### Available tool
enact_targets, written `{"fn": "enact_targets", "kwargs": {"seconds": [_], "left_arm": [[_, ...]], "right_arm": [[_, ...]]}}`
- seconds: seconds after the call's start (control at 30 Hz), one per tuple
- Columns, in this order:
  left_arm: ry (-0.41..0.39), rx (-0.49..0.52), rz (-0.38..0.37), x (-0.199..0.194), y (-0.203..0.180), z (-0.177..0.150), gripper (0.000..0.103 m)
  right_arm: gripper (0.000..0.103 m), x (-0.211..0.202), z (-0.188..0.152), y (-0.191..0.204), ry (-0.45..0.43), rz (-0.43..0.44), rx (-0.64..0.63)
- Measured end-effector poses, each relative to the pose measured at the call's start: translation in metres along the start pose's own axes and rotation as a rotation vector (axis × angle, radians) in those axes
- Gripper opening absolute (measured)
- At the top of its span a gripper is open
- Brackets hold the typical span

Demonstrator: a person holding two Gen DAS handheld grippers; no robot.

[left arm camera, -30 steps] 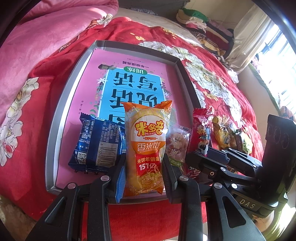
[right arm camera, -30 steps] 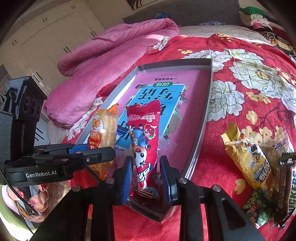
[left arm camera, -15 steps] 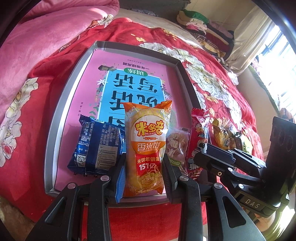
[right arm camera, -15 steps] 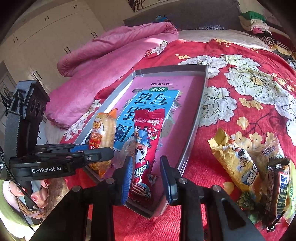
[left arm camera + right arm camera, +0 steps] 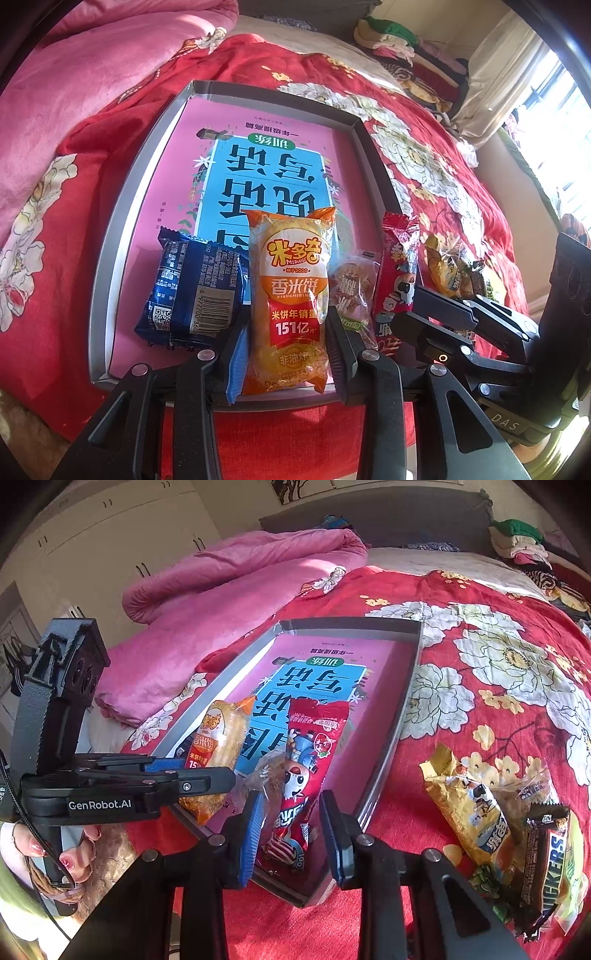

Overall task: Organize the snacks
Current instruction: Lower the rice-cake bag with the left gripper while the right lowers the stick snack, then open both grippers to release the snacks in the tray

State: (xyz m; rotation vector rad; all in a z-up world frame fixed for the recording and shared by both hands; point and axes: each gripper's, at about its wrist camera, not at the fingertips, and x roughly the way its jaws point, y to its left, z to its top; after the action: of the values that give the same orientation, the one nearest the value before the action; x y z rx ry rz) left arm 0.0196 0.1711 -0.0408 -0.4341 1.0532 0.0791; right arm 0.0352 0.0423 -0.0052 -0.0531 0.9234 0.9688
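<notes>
A grey tray lined with a pink and blue book cover lies on the red bed. In it, along the near edge, lie a blue biscuit pack, an orange rice-cracker pack, a clear candy bag and a red snack pack. My left gripper straddles the orange pack, jaws slightly apart from it. My right gripper straddles the red pack, which lies in the tray, jaws apart from it.
A loose pile of snacks lies on the red floral blanket right of the tray: a yellow pack, a Snickers bar and others. A pink quilt is bunched at the left. Folded clothes sit at the far end.
The right gripper lowered the red pack into the tray beside the candy bag and its jaws spread wider. The left gripper's jaws opened slightly around the orange pack.
</notes>
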Motion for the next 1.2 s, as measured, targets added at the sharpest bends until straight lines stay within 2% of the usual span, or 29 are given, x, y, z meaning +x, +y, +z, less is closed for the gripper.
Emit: {"fn": "enact_targets", "kwargs": {"seconds": [0.3,0.73,0.9,0.97,1.2], "left_arm": [[-0.007,0.004,-0.002,-0.002,-0.002,0.000,0.047],[-0.074,0.014,0.007,-0.022,-0.007,0.007,0.063],[-0.102,0.013,0.022,-0.030,-0.010,0.009,0.064],[-0.111,0.017,0.028,-0.033,-0.012,0.009,0.071],[-0.137,0.038,0.038,-0.044,-0.022,0.010,0.073]], "right_arm": [[0.037,-0.003,0.000,0.000,-0.007,0.001,-0.004],[0.047,-0.017,0.003,0.005,-0.058,-0.023,-0.040],[0.050,-0.027,0.006,0.007,-0.094,-0.027,-0.054],[0.053,-0.032,0.007,0.008,-0.109,-0.035,-0.061],[0.057,-0.048,0.009,0.008,-0.151,-0.047,-0.064]]}}
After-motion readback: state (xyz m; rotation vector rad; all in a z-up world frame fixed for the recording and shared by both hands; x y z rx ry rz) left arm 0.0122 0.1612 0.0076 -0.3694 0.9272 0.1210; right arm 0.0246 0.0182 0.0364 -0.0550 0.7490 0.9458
